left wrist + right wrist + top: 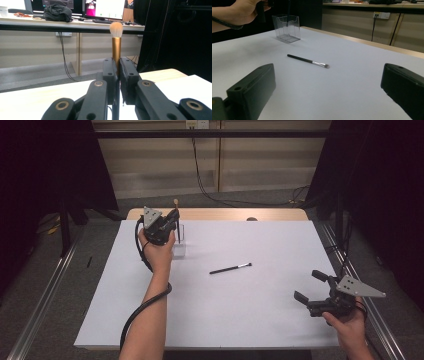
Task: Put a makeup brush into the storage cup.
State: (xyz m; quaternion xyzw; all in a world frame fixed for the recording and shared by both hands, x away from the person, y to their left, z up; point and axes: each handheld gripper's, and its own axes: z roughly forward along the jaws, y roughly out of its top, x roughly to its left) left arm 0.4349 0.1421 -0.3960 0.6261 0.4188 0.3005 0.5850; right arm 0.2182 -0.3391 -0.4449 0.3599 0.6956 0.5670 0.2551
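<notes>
The left gripper (118, 68) clamps a brush (116, 40) upright, its handle below aimed into the holder (287, 27); the right gripper (327, 85) waits wide open.

High view: you look forward and down on the table (225, 310). Left gripper view: close, level, facing the back desks. Right gripper view: low across the table; the holder (287, 31) and thin brush (308, 61) also appear from above.

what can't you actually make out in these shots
- Gold brush, left gripper view: its lower handle is hidden between the left gripper's fingers.
- Clear holder, high view: partly hidden behind the left hand; whether the brush tip is inside cannot be told.
- Black brush, high view: bristles too small to make out.
- Right gripper, right gripper view: fingers cut off by the bottom edge.
</notes>
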